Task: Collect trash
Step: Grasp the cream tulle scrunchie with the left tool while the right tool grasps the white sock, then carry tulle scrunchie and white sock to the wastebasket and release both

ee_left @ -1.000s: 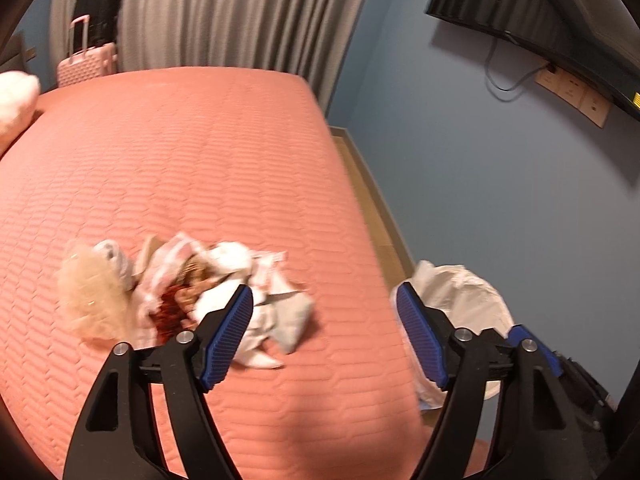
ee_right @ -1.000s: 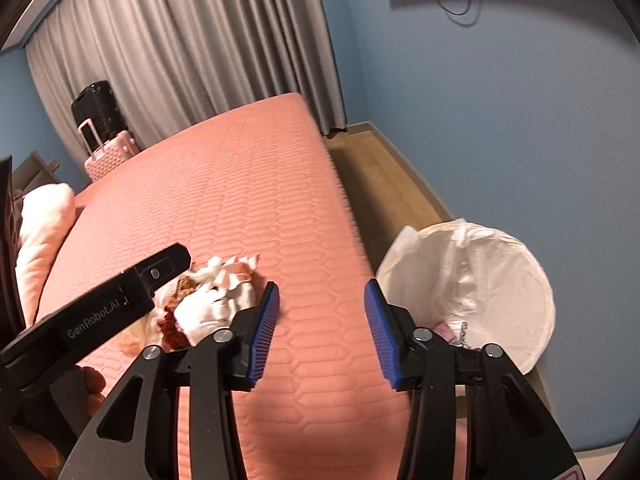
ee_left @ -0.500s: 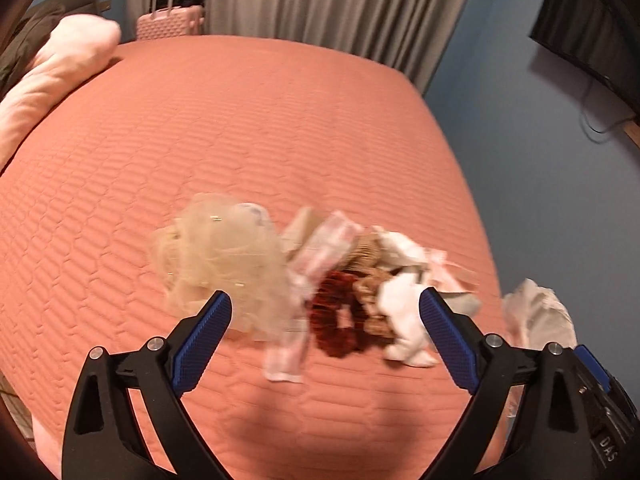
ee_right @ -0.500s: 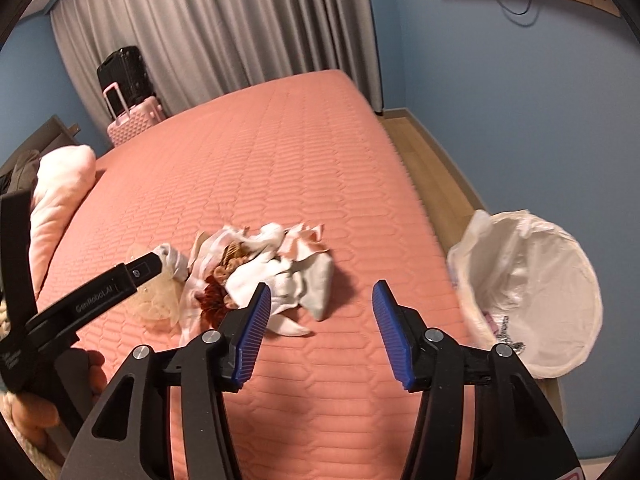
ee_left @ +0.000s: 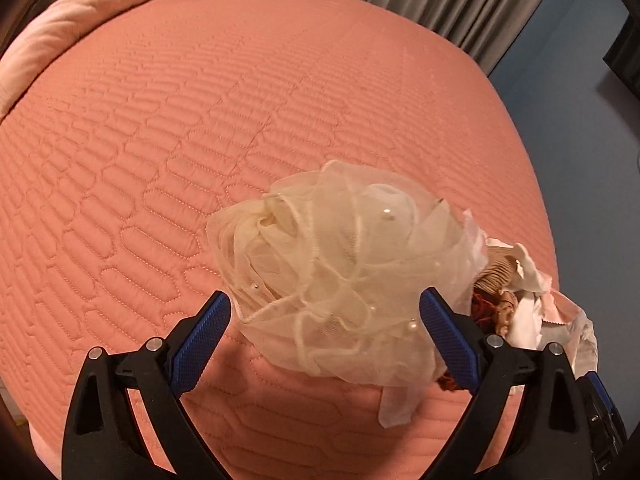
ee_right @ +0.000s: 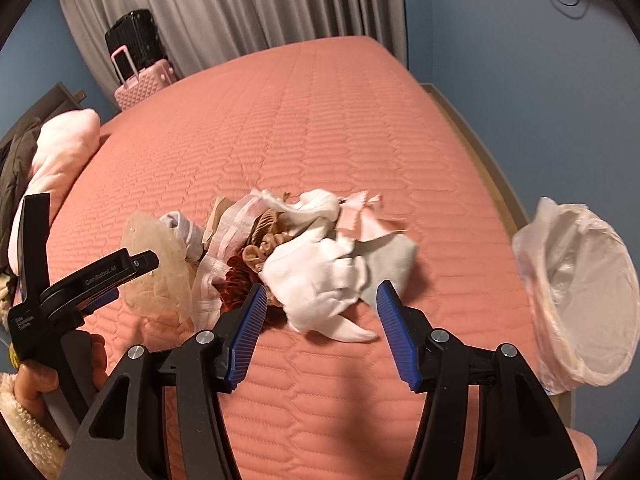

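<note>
A pile of trash lies on the salmon quilted bed (ee_left: 200,120): a cream mesh ball (ee_left: 340,276), white tissues (ee_right: 320,276), pink striped wrappers (ee_right: 232,228) and a dark red and tan scrunched piece (ee_right: 248,264). My left gripper (ee_left: 324,340) is open, its blue pads on either side of the cream mesh ball, which shows at the pile's left end in the right wrist view (ee_right: 156,272). My right gripper (ee_right: 320,332) is open just in front of the white tissues. A bin lined with a white bag (ee_right: 580,300) stands on the floor right of the bed.
A pink pillow (ee_right: 60,152) lies at the bed's left side. A pink suitcase (ee_right: 144,80) with a black case on it stands by grey curtains (ee_right: 240,4). A blue wall (ee_right: 520,80) and a strip of wood floor (ee_right: 472,136) run along the bed's right.
My left gripper swung left along the pile and closed in, so the cream mesh ball now sits between its pads. My right gripper moved nearer the white tissues.
</note>
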Demonstrator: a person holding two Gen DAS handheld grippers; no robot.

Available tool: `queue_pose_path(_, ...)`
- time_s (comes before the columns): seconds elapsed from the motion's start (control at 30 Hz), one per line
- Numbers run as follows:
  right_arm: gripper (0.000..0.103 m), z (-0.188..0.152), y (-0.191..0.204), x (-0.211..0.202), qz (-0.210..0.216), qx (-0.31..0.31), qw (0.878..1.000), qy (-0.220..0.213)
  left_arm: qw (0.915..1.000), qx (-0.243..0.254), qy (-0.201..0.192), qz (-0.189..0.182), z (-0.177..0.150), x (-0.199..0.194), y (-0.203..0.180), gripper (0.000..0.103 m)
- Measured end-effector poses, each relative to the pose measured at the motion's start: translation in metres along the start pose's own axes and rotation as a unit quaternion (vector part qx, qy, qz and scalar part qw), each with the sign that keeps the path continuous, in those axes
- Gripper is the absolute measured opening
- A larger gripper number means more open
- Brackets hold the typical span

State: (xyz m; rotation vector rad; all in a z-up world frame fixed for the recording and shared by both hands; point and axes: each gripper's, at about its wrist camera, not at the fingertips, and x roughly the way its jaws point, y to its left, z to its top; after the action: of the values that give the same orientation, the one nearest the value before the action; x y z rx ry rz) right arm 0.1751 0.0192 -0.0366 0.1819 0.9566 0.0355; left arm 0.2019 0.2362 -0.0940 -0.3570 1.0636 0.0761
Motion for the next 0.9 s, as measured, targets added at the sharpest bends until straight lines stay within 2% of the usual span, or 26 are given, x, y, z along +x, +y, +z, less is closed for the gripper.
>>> queue_pose_path(0.03, 0.056, 0.001, 0.003, 0.006, 0.001, 0.000, 1.000, 0.005, 1.0000, -0.004, 0.004, -0.005, 0.000, 0.003, 0.003, 0.087)
queue_pose_path(0.07, 0.056, 0.001, 0.005, 0.011, 0.002, 0.000, 1.000, 0.009, 0.9999, -0.005, 0.006, -0.011, 0.000, 0.004, 0.004, 0.077)
queue_pose_path(0.1, 0.056, 0.000, 0.008, 0.015, 0.002, -0.001, 1.000, 0.011, 0.9997, -0.008, 0.011, -0.019, -0.001, 0.006, 0.007, 0.072)
queue_pose_path(0.17, 0.056, 0.000, 0.013, 0.026, 0.001, -0.005, 1.000, 0.020, 0.9989, -0.012, 0.024, -0.038, -0.003, 0.011, 0.010, 0.048)
queue_pose_path(0.2, 0.056, 0.000, 0.014, 0.031, 0.001, -0.006, 1.000, 0.023, 0.9982, -0.017, 0.029, -0.050, -0.005, 0.012, 0.012, 0.043)
queue_pose_path(0.23, 0.056, 0.000, 0.015, 0.036, 0.000, -0.006, 1.000, 0.026, 0.9978, -0.016, 0.030, -0.056, -0.007, 0.012, 0.012, 0.029)
queue_pose_path(0.27, 0.056, -0.001, 0.016, 0.041, -0.001, -0.006, 1.000, 0.029, 0.9977, -0.013, 0.030, -0.059, -0.009, 0.011, 0.012, 0.019)
queue_pose_path(0.33, 0.056, -0.001, 0.015, 0.050, -0.004, -0.003, 0.999, 0.034, 0.9981, -0.002, 0.022, -0.058, -0.013, 0.006, 0.011, 0.011)
queue_pose_path(0.4, 0.053, -0.002, 0.011, 0.058, -0.006, 0.002, 0.999, 0.041, 0.9978, 0.003, 0.018, -0.063, -0.018, 0.000, 0.011, 0.008)
queue_pose_path(0.47, 0.034, -0.005, 0.009, 0.063, -0.004, 0.004, 0.999, 0.050, 0.9978, 0.009, 0.012, -0.064, -0.022, -0.009, 0.008, 0.007)
queue_pose_path(0.5, 0.030, -0.007, 0.009, 0.066, 0.001, 0.004, 0.998, 0.057, 0.9977, 0.012, 0.009, -0.065, -0.023, -0.013, 0.006, 0.007)
queue_pose_path(0.53, 0.021, -0.007, 0.009, 0.068, 0.004, 0.002, 0.998, 0.062, 0.9976, 0.015, 0.008, -0.067, -0.025, -0.020, 0.003, 0.007)
queue_pose_path(0.6, 0.013, -0.009, 0.011, 0.067, 0.010, -0.004, 0.998, 0.065, 0.9973, 0.022, 0.000, -0.070, -0.026, -0.029, -0.001, 0.006)
queue_pose_path(0.73, 0.010, -0.009, 0.011, 0.053, 0.024, 0.001, 0.998, 0.050, 0.9960, 0.042, -0.018, -0.076, -0.028, -0.052, -0.017, 0.006)
queue_pose_path(0.9, 0.010, 0.002, 0.006, 0.012, 0.042, 0.014, 0.999, 0.008, 0.9922, 0.073, -0.045, -0.091, -0.027, -0.080, -0.046, 0.006)
